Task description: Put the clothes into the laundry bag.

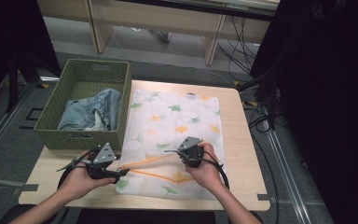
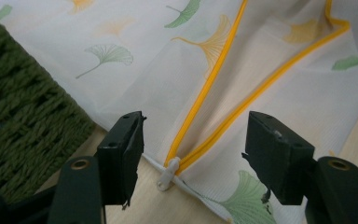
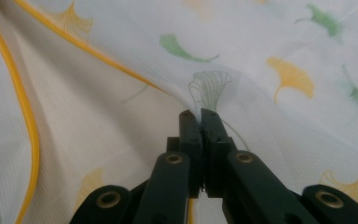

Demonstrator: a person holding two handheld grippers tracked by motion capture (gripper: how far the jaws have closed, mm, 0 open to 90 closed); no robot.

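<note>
A white mesh bag (image 1: 172, 116) printed with green and yellow leaves lies flat on the wooden table (image 1: 243, 154). Its yellow zipper (image 2: 213, 70) stands parted, and the white zipper pull (image 2: 168, 173) rests at the bag's near corner. My left gripper (image 1: 121, 171) sits at that corner; in the left gripper view it (image 2: 193, 163) is open, its jaws either side of the pull without touching it. My right gripper (image 1: 175, 151) is over the bag's near middle. In the right gripper view it (image 3: 200, 116) is shut on a pinch of the bag's upper mesh layer (image 3: 261, 42), which puckers at the jaw tips.
A green woven basket (image 1: 86, 70) stands at the table's left, touching the bag's edge, with folded blue jeans (image 1: 93, 109) inside. Its wall (image 2: 23, 107) is close beside my left gripper. Desk legs and cables lie beyond the far edge.
</note>
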